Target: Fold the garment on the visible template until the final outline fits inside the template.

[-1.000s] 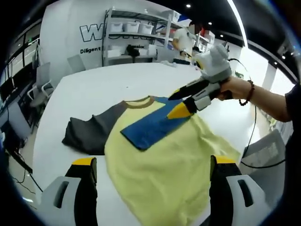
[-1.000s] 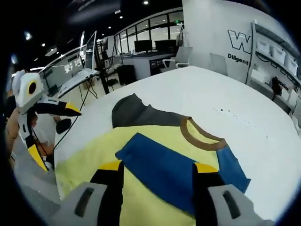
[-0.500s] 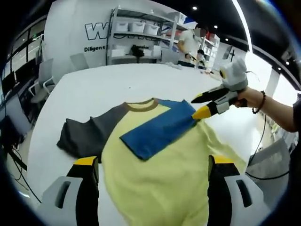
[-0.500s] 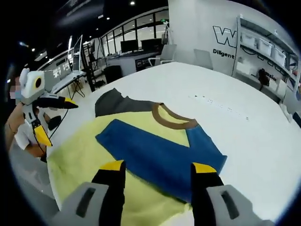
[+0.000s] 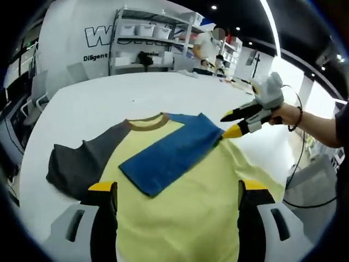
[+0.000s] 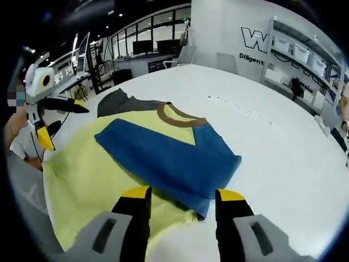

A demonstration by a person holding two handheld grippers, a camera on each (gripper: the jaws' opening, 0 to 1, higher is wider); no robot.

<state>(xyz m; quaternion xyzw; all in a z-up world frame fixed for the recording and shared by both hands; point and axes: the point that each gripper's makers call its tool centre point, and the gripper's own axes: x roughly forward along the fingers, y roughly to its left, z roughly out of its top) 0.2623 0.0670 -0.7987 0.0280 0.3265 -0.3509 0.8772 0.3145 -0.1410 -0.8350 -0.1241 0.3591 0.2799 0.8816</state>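
A yellow shirt [image 5: 180, 196] lies flat on the white table [image 5: 109, 95], with a brown collar [image 5: 144, 123] and a grey sleeve [image 5: 76, 166] spread out to the left. Its blue sleeve [image 5: 169, 153] is folded slantwise across the chest. My left gripper [image 5: 177, 186] hangs open above the yellow body, holding nothing. A hand holds my right gripper [image 5: 226, 124] open at the shoulder end of the blue sleeve. In the right gripper view, the right gripper [image 6: 182, 194] stands open over the blue sleeve [image 6: 169, 158], near the shirt [image 6: 82, 169] edge. The left gripper [image 6: 65, 128] is open at the far left.
Shelves with white bins [image 5: 144, 33] and a person [image 5: 207, 49] stand behind the table. Desks with monitors [image 6: 147, 49] and chairs [image 6: 224, 63] lie beyond its other side. Bare white tabletop [image 6: 283, 147] stretches past the shirt. A cable [image 5: 297, 164] hangs under the person's arm.
My right gripper has drawn back from over the blue sleeve to the shirt's shoulder edge. Both cameras shifted; the shirt and its folded sleeve lie as before.
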